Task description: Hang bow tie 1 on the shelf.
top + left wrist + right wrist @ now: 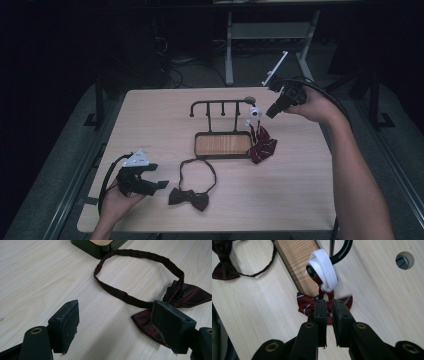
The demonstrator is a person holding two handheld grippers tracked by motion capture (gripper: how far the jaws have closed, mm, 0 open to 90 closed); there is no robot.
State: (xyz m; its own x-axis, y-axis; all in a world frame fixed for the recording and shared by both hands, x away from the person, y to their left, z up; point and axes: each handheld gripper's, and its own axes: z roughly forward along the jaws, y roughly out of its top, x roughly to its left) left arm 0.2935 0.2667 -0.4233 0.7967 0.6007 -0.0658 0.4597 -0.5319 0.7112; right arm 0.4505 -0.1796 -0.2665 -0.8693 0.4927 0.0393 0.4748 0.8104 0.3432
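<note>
A dark maroon bow tie (188, 198) lies flat near the table's front with its strap loop (198, 170) spread toward the rack. My left gripper (159, 185) is just left of it and open. In the left gripper view the jaws (116, 306) stand wide apart with the bow tie (185, 293) beside the right one. A red striped bow tie (261, 145) hangs by a white band (324, 270) from the right hook of a black rack (220, 103). My right gripper (270, 113) hovers just right of that hook. Its jaws (328, 307) are almost together, and I see nothing between them.
The rack stands on a wooden-floored tray (222, 145) at the table's middle, with several bare hooks along its bar. A round cable hole (404, 260) sits in the tabletop behind the rack. Dark floor, cables and a table frame lie beyond the far edge.
</note>
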